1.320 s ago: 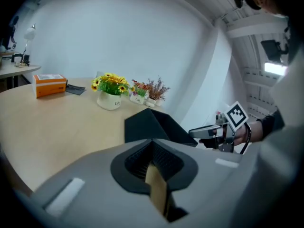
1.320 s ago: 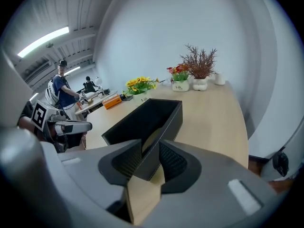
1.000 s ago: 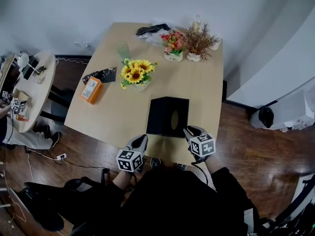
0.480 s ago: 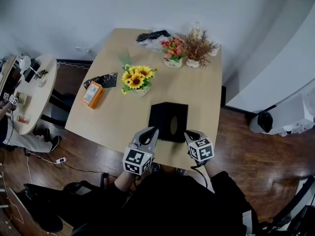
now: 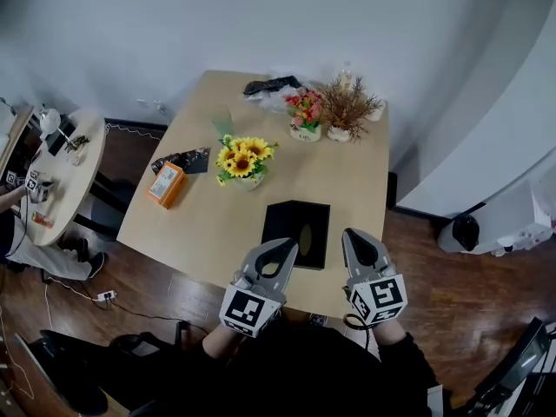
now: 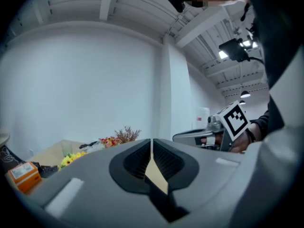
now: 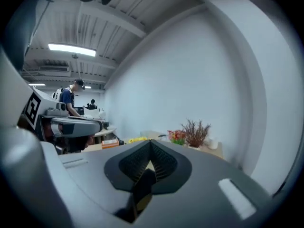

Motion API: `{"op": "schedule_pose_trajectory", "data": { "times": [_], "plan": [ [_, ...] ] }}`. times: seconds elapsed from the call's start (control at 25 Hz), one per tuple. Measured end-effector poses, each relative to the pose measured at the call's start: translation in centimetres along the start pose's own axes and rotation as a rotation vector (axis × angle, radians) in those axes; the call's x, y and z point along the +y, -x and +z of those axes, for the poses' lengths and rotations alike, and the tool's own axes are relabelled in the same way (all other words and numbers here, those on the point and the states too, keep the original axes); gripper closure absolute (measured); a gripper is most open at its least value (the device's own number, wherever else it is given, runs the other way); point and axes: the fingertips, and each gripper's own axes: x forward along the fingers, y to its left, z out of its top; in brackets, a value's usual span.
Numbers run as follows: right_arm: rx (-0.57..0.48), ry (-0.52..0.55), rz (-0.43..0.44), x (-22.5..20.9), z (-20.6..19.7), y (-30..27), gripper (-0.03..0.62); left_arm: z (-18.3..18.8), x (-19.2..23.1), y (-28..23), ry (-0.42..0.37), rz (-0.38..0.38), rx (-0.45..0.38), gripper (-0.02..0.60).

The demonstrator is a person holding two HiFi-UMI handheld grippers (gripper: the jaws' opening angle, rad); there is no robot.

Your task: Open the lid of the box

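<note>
Tongs on both my sides are pinched fully shut with nothing in them. In the left gripper view the ribbed pads of my left tongs (image 6: 151, 148) meet in a thin line, with only a sliver of tan surface (image 5: 349, 174) showing below; the right tongs (image 7: 150, 152) look the same in their own view, tips together and empty. Both are held up and point across the surface toward the white wall, so each one catches the other off to its side.

The black box (image 5: 296, 233) sits flat near my edge of the surface with its lid on and an oval slot on top. From the head view my left tongs' tip lines up with the box's near left corner and the right tongs sit just beside its right edge; can't tell if either is actually touching it.

Further back there's a sunflower pot (image 5: 241, 157), an orange pack (image 5: 163, 184) off to the left, pink flowers (image 5: 305, 115) and a dried brown plant (image 5: 346, 108) near the far edge.
</note>
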Motion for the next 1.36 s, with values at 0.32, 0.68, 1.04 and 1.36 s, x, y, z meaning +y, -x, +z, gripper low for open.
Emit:
{"op": "schedule_pose_trajectory", "data": {
  "times": [0.32, 0.68, 1.04, 1.36],
  "plan": [
    [-0.273, 0.134, 0.005, 2.3, 7.7, 4.1, 0.594, 5.2, -1.4, 1.3, -0.159, -0.006, -0.113, 0.581],
    [-0.277, 0.146, -0.006, 2.1, 7.9, 4.8, 0.594, 4.5, -0.6, 1.9, -0.186, 0.042, -0.079, 0.581],
    [-0.280, 0.138, -0.006, 1.8, 8.0, 4.9, 0.594, 4.5, -0.9, 1.8, -0.171, 0.039, -0.081, 0.581],
    [-0.276, 0.133, -0.007, 1.4, 8.0, 4.8, 0.594, 4.7, -0.8, 1.6, -0.182, 0.039, -0.080, 0.581]
  ]
}}
